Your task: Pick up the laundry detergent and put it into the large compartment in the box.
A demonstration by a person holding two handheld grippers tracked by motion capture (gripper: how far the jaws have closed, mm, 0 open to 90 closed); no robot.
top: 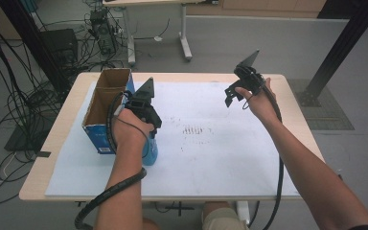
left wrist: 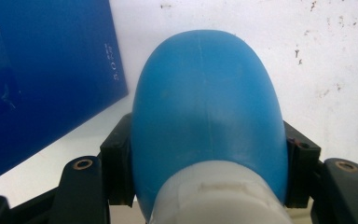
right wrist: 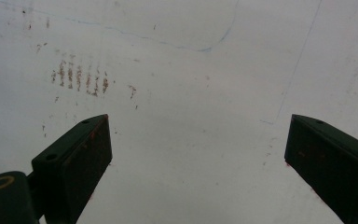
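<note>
A blue rounded bottle (left wrist: 205,107) with a white neck (left wrist: 219,198) sits between my left gripper's two black jaws, which press on its sides. In the high view the blue bottle (top: 151,149) hangs just over the white sheet, under the left hand, beside the box. My left gripper (top: 152,135) points down and is shut on it. My right gripper (top: 235,96) is held up over the back right of the table. In its own view the right gripper (right wrist: 198,128) stands wide open above the bare sheet, nothing between its jaws.
An open cardboard box (top: 106,103) with blue sides (left wrist: 42,70) stands at the table's left, close to the bottle. A white sheet (top: 220,163) covers the wooden table (top: 60,136); brown smudges (top: 195,129) mark its middle. Cables and another table's legs lie on the floor beyond.
</note>
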